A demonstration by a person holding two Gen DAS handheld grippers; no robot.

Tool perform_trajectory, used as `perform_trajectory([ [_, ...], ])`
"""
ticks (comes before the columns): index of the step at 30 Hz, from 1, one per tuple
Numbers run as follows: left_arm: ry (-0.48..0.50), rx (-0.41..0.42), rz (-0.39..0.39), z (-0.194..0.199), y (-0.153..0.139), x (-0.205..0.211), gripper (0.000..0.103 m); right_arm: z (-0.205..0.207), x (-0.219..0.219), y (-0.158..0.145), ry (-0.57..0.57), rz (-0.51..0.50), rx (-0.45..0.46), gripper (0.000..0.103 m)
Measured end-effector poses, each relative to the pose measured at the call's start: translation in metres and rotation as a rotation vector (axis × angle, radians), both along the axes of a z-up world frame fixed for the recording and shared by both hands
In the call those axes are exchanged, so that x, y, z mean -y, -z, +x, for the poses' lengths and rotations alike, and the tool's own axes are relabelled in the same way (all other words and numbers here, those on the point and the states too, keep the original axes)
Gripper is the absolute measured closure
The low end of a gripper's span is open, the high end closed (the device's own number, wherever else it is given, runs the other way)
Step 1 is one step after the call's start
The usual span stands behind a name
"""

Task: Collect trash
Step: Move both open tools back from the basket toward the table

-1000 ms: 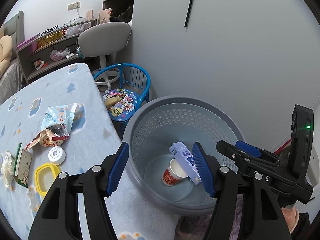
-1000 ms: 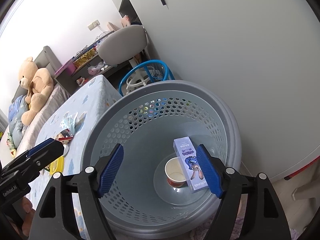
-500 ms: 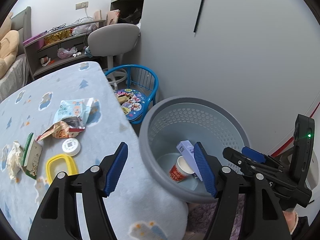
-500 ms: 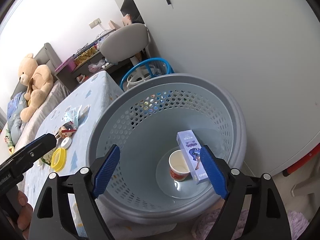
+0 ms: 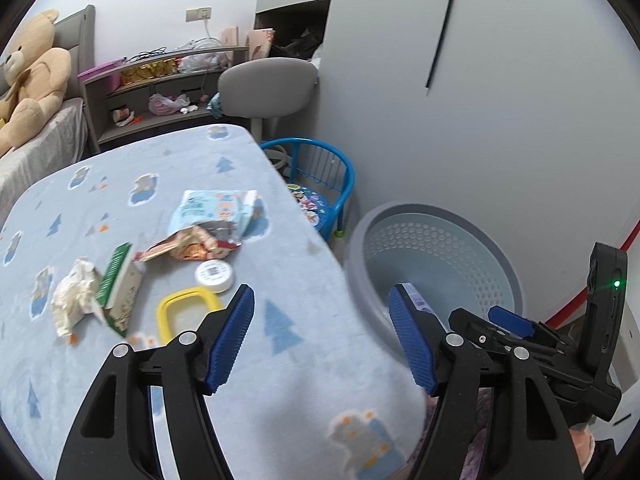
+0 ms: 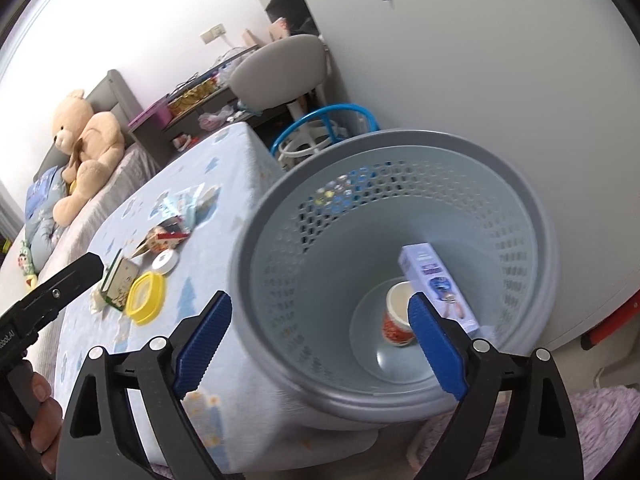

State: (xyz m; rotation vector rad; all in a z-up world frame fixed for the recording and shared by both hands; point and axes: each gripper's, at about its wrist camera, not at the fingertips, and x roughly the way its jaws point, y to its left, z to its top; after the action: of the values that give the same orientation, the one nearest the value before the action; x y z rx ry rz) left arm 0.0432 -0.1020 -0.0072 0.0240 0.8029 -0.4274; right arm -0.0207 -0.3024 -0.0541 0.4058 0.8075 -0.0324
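A grey perforated bin (image 6: 524, 236) stands beside the table and holds a purple box (image 6: 438, 280) and a paper cup (image 6: 394, 318). The bin also shows in the left wrist view (image 5: 480, 248). On the blue tablecloth (image 5: 120, 200) lie a yellow lid (image 5: 188, 310), a white round cap (image 5: 215, 274), a green carton (image 5: 120, 284), crumpled tissue (image 5: 74, 296) and snack wrappers (image 5: 212, 220). My left gripper (image 5: 322, 340) is open and empty over the table's near corner. My right gripper (image 6: 320, 344) is open and empty above the bin's near rim.
A small blue child's chair (image 5: 324, 184) stands between table and wall. A grey swivel chair (image 5: 268, 88) and a cluttered shelf (image 5: 160, 80) are behind the table. A teddy bear (image 6: 86, 140) sits on a bed at the left. A purple rug (image 6: 592, 424) lies under the bin.
My left gripper has swung left from over the bin to over the table corner. My right gripper has drawn back and left a little. Both stay open.
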Motion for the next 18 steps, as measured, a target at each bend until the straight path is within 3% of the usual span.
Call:
perform_trajectory([
  [18, -0.121, -0.007, -0.022, -0.007, 0.012, -0.086, 0.036, 0.012, -0.077, -0.002, -0.135, -0.04, -0.025, 0.011],
])
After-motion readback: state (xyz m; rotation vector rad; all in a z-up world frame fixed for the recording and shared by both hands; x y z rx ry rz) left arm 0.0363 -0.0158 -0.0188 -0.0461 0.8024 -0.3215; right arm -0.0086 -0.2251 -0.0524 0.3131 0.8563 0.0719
